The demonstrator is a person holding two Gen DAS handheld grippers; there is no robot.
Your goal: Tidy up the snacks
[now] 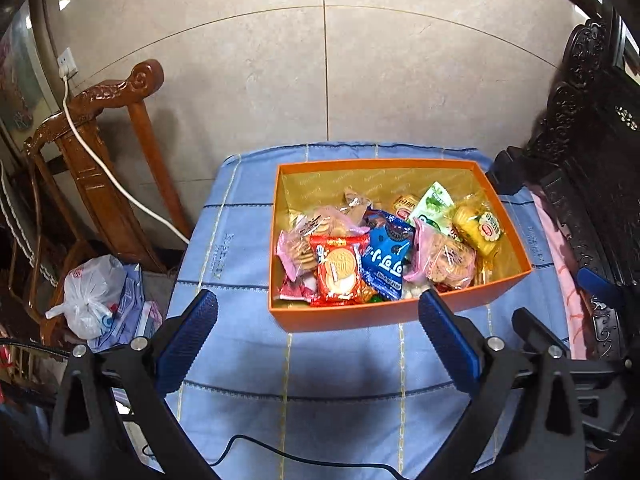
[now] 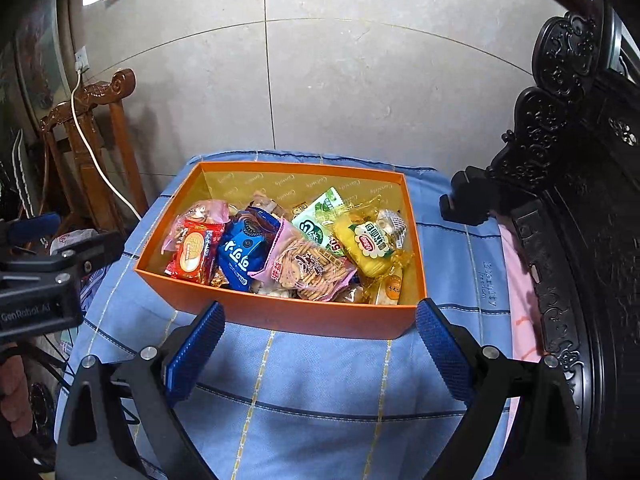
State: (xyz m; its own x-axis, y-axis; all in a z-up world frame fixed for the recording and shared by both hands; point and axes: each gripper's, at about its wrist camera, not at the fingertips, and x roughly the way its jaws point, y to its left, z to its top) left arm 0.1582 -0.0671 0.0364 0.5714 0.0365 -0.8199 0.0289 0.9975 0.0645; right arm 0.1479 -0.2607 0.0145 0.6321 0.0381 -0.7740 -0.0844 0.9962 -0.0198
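Observation:
An orange box (image 1: pixel 340 314) (image 2: pixel 280 316) stands on a table with a blue cloth (image 1: pixel 320 380) (image 2: pixel 320 380). It holds several wrapped snacks: a red biscuit pack (image 1: pixel 338 276) (image 2: pixel 192 256), a blue cookie pack (image 1: pixel 386 258) (image 2: pixel 240 256), a pink cracker bag (image 1: pixel 448 260) (image 2: pixel 304 268), a green pack (image 1: pixel 432 208) (image 2: pixel 320 220) and a yellow pack (image 1: pixel 478 230) (image 2: pixel 366 248). My left gripper (image 1: pixel 320 320) is open and empty, just short of the box's near wall. My right gripper (image 2: pixel 320 328) is open and empty at the same wall.
A carved brown wooden chair (image 1: pixel 100 152) (image 2: pixel 92 140) with a white cable stands left of the table. Dark carved furniture (image 1: pixel 588 140) (image 2: pixel 568 160) stands at the right. A white plastic bag (image 1: pixel 92 296) lies on the floor at the left. A tiled wall is behind.

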